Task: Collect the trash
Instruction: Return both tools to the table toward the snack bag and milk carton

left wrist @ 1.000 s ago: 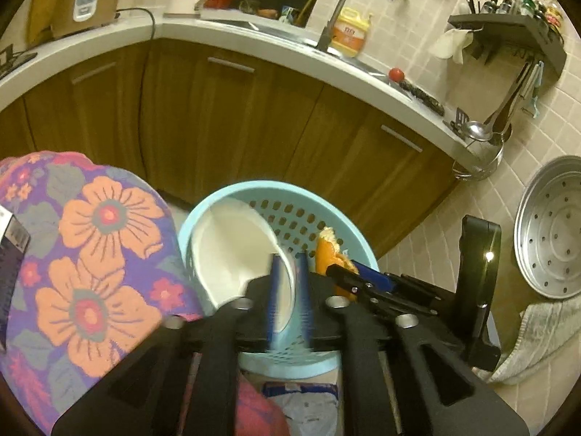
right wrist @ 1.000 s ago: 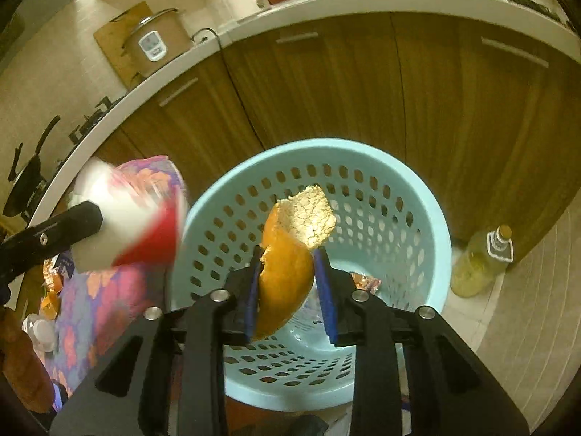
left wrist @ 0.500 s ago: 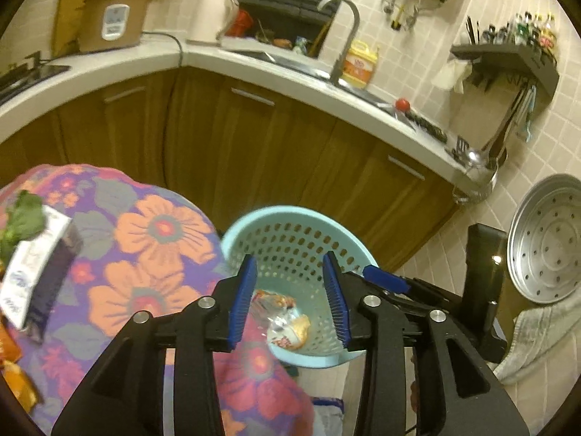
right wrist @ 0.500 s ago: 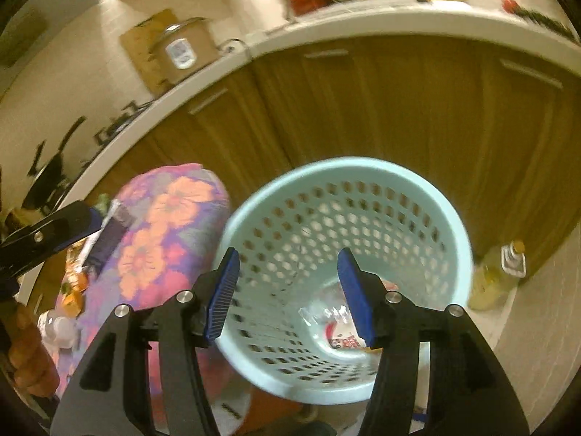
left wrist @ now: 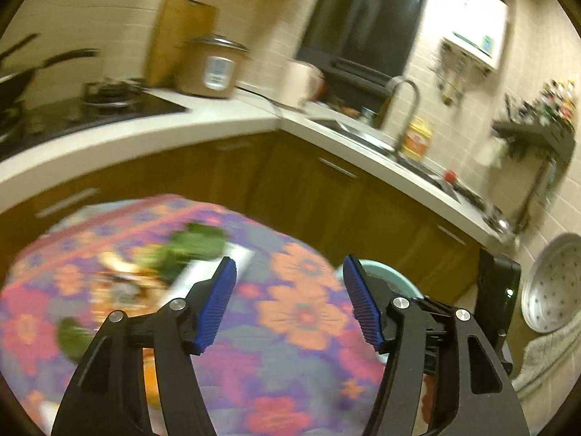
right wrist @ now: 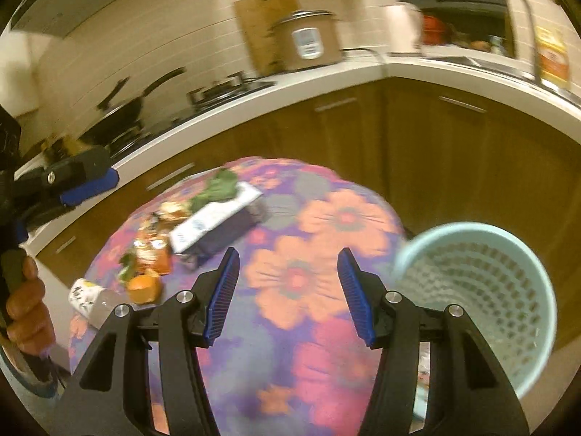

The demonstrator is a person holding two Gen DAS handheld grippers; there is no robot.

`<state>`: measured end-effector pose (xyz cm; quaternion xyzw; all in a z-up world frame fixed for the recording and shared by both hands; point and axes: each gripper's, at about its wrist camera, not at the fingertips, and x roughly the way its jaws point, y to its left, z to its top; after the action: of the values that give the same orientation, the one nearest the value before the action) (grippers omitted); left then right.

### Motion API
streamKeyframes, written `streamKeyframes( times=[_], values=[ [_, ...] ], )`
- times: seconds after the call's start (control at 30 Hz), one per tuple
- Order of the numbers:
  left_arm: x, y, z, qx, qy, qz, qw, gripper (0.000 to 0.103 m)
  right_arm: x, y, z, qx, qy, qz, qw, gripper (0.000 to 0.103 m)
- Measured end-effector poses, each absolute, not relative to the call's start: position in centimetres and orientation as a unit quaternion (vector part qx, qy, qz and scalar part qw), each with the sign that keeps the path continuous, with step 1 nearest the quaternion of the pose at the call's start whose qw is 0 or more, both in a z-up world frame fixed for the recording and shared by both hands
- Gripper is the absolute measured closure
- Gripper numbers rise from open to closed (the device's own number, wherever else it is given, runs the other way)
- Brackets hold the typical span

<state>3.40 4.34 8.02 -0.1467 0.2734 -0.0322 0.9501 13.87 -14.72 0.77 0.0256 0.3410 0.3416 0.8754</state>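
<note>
A round table with a floral cloth [right wrist: 308, 276] carries trash at its far left: a white and dark carton [right wrist: 218, 223], green leaves [right wrist: 218, 189], orange wrappers [right wrist: 152, 254], an orange peel [right wrist: 143, 287] and a white cup [right wrist: 89, 299]. The light blue perforated basket [right wrist: 483, 298] stands on the floor right of the table; its rim shows in the left wrist view [left wrist: 377, 272]. My right gripper [right wrist: 288, 290] is open and empty above the cloth. My left gripper [left wrist: 290, 298] is open and empty above the cloth; it also shows at the left edge of the right wrist view [right wrist: 83, 181]. The left view is blurred.
Wooden cabinets under a white counter [right wrist: 290, 91] curve behind the table. A rice cooker [right wrist: 308, 41], a pan [right wrist: 120, 109] and a sink tap [left wrist: 403, 109] are on it. A round metal tray [left wrist: 552, 283] leans on the right wall.
Both grippers dropped their trash into the basket, opened wider and swung left, away from the basket and over the table. The orange peel and the white piece have left the jaws.
</note>
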Motion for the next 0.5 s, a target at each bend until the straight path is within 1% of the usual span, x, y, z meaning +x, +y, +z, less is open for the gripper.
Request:
streamKeyframes(
  times=[0.2, 0.37, 0.5],
  values=[
    [1.6, 11.6, 7.1, -0.179, 0.279, 0.034, 0.943, 0.042, 14.0, -8.4, 1.3, 0.007, 0.341, 0.383, 0.859, 0.05],
    [2.2, 17.0, 3.6, -0.238, 0.328, 0.059, 0.913, 0.042, 14.3, -3.9, 0.5, -0.011, 0.357, 0.397, 0.846, 0.05],
    [3.4, 19.3, 1.2, -0.28, 0.361, 0.053, 0.888, 0.044, 13.6, -0.3, -0.6, -0.046, 0.357, 0.389, 0.848, 0.05]
  ],
)
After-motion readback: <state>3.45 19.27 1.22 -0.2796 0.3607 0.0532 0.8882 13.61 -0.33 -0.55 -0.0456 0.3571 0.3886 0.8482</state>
